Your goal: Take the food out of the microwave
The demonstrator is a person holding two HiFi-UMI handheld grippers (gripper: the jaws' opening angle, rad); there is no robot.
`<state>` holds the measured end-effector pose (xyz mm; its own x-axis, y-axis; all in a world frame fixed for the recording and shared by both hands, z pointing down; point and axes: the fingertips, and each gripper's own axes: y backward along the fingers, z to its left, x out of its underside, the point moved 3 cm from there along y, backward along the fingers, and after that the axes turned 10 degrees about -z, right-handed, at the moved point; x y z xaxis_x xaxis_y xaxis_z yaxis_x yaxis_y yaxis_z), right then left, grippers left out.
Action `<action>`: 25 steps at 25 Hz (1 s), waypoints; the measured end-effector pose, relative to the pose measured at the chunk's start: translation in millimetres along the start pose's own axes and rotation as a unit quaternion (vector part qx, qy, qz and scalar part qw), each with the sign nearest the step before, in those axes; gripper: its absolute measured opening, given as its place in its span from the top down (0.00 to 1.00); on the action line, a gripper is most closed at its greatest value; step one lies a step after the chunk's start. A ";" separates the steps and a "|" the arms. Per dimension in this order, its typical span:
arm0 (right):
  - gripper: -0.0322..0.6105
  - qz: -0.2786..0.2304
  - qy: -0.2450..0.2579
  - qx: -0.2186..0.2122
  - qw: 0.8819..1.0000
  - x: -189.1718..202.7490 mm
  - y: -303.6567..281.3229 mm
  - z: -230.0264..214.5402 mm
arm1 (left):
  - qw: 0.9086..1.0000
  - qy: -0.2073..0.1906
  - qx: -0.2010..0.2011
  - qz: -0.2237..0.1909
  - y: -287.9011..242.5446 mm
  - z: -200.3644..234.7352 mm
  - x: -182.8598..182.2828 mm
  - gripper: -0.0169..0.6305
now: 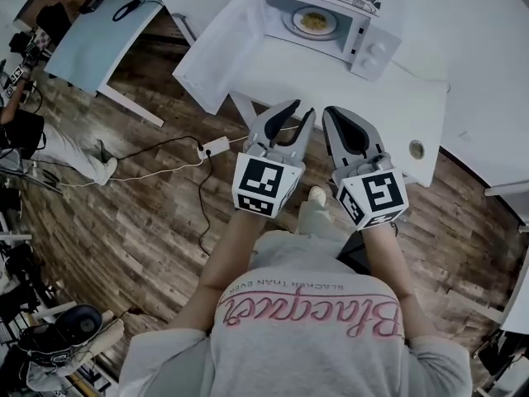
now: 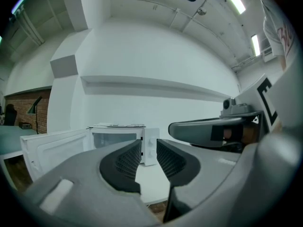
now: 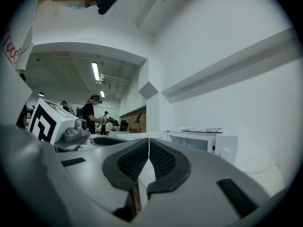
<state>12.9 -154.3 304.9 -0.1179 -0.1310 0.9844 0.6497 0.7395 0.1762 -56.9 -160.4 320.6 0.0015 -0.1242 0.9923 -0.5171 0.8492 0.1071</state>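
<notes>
A white microwave (image 1: 374,50) stands on the white table (image 1: 380,106) with its door (image 1: 216,50) swung open to the left. Inside it lies a plate of yellowish food (image 1: 314,21). Both grippers hover side by side at the table's near edge, short of the microwave and pointing level at it. My left gripper (image 1: 297,114) has its jaws apart with nothing between them (image 2: 149,156). The jaws of my right gripper (image 1: 332,114) meet at the tips, empty (image 3: 149,148). The microwave (image 2: 142,143) and its open door (image 2: 52,148) show ahead in the left gripper view, the microwave (image 3: 208,143) also in the right gripper view.
A round grommet (image 1: 417,149) sits in the table near its right front corner. On the wooden floor to the left lie a power strip (image 1: 216,147) and cables. A light blue table (image 1: 99,40) stands at the far left. People (image 3: 92,113) work in the background.
</notes>
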 end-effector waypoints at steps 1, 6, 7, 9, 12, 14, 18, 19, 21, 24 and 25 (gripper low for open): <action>0.93 0.001 0.002 -0.004 1.000 0.5 -7.0 -9.1 | 1.000 0.001 -0.002 -0.001 -10.8 4.2 0.6 0.81; 0.93 0.006 0.010 -0.028 1.000 3.6 -38.8 -54.1 | 1.000 0.006 -0.024 -0.007 -64.4 20.4 2.7 0.81; 0.93 0.006 0.008 -0.032 0.999 4.4 -43.9 -62.8 | 1.000 0.008 -0.029 -0.007 -73.7 22.4 3.9 0.81; 0.93 0.005 0.005 -0.036 0.999 6.0 -53.7 -78.6 | 0.999 0.012 -0.041 -0.006 -90.0 27.6 6.9 0.81; 0.93 0.008 0.004 -0.043 0.999 10.7 -66.4 -99.0 | 0.998 0.012 -0.064 0.001 -111.1 38.1 15.6 0.81; 0.93 0.017 0.007 -0.049 0.999 17.8 -72.9 -110.9 | 0.997 0.015 -0.078 0.008 -122.9 47.2 25.5 0.81; 0.93 0.027 -0.002 -0.065 0.998 32.8 -86.1 -124.2 | 0.994 0.019 -0.105 0.032 -139.9 68.2 47.3 0.81; 0.93 0.028 -0.006 -0.068 0.997 35.9 -89.3 -125.2 | 0.993 0.020 -0.109 0.038 -143.6 72.6 52.0 0.81; 0.93 0.030 -0.011 -0.072 0.997 42.6 -96.0 -126.8 | 0.992 0.024 -0.113 0.050 -152.6 80.2 61.8 0.81; 0.93 0.039 -0.017 -0.072 0.996 53.7 -106.9 -130.5 | 0.991 0.028 -0.113 0.070 -167.2 92.0 79.0 0.81; 0.93 0.043 -0.019 -0.071 0.996 57.2 -110.7 -132.0 | 0.990 0.028 -0.115 0.076 -171.6 97.4 84.2 0.81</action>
<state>33.4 -330.8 342.0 -0.0847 -0.0445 0.9954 0.7584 0.6450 0.0934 -51.4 -366.5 379.6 -0.0107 0.0364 0.9993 -0.3062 0.9512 -0.0379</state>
